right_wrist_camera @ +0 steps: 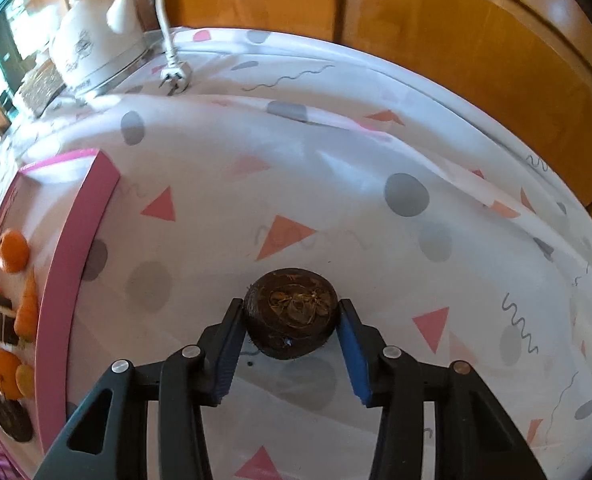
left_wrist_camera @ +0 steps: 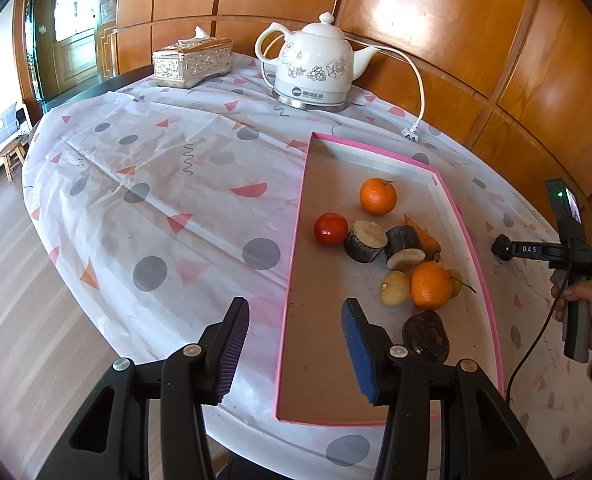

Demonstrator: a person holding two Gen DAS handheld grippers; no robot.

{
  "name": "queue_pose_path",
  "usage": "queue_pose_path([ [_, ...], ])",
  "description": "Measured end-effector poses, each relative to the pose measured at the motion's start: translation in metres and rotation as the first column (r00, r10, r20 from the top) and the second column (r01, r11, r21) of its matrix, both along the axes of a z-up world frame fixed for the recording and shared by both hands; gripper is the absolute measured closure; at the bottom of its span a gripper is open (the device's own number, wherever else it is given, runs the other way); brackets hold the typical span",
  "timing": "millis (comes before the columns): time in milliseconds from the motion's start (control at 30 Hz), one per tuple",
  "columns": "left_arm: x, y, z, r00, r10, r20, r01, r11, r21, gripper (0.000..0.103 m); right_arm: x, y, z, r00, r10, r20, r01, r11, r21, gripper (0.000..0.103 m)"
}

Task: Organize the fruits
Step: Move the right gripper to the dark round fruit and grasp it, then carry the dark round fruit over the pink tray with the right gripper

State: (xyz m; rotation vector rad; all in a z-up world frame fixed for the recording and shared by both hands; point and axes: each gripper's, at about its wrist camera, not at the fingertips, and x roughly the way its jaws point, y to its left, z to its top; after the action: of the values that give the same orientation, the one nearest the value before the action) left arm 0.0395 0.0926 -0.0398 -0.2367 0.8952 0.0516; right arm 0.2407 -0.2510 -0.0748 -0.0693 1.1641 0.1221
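A pink-rimmed tray (left_wrist_camera: 470, 240) on the table holds two oranges (left_wrist_camera: 378, 196) (left_wrist_camera: 431, 285), a red tomato (left_wrist_camera: 330, 229), two cut dark cane pieces (left_wrist_camera: 365, 241), a carrot (left_wrist_camera: 428, 238), a small yellow fruit (left_wrist_camera: 394, 288) and a dark brown water chestnut (left_wrist_camera: 426, 336). My left gripper (left_wrist_camera: 296, 344) is open and empty above the tray's near left rim. My right gripper (right_wrist_camera: 292, 324) is shut on another dark water chestnut (right_wrist_camera: 292, 312), held just over the tablecloth to the right of the tray (right_wrist_camera: 76, 248). The right gripper also shows in the left wrist view (left_wrist_camera: 504, 249).
A white floral kettle (left_wrist_camera: 316, 68) with its cord and plug (left_wrist_camera: 412, 132) stands at the back of the table, a silver tissue box (left_wrist_camera: 192, 62) to its left. Wood panelling (left_wrist_camera: 496, 40) runs behind. The patterned tablecloth (left_wrist_camera: 156, 200) drops off at the left edge.
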Motion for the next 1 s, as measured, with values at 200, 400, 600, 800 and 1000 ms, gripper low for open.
queue_pose_path([
  [200, -0.003, -0.006, 0.004, 1.000, -0.014, 0.011, 0.014, 1.000, 0.001, 0.054, -0.018, 0.011, 0.000, 0.999, 0.047, 0.006, -0.047, 0.999, -0.009, 0.057],
  [400, -0.008, -0.010, 0.011, 0.999, -0.026, 0.032, 0.026, 1.000, 0.004, 0.053, -0.046, 0.021, 0.005, 0.996, 0.088, 0.027, -0.088, 0.996, 0.005, 0.057],
  [600, -0.014, -0.012, 0.018, 0.998, -0.034, 0.056, 0.033, 0.999, 0.009, 0.052, -0.081, 0.030, 0.019, 0.993, 0.103, 0.063, -0.107, 0.992, 0.063, 0.057],
  [800, -0.021, -0.014, 0.026, 0.995, -0.037, 0.088, 0.035, 0.999, 0.019, 0.052, -0.104, 0.053, 0.039, 0.984, 0.130, 0.120, -0.146, 0.979, 0.140, 0.057],
  [1000, -0.028, -0.012, 0.033, 0.993, -0.031, 0.113, 0.028, 0.999, 0.026, 0.050, -0.123, 0.091, 0.058, 0.965, 0.200, 0.169, -0.232, 0.953, 0.194, 0.057],
])
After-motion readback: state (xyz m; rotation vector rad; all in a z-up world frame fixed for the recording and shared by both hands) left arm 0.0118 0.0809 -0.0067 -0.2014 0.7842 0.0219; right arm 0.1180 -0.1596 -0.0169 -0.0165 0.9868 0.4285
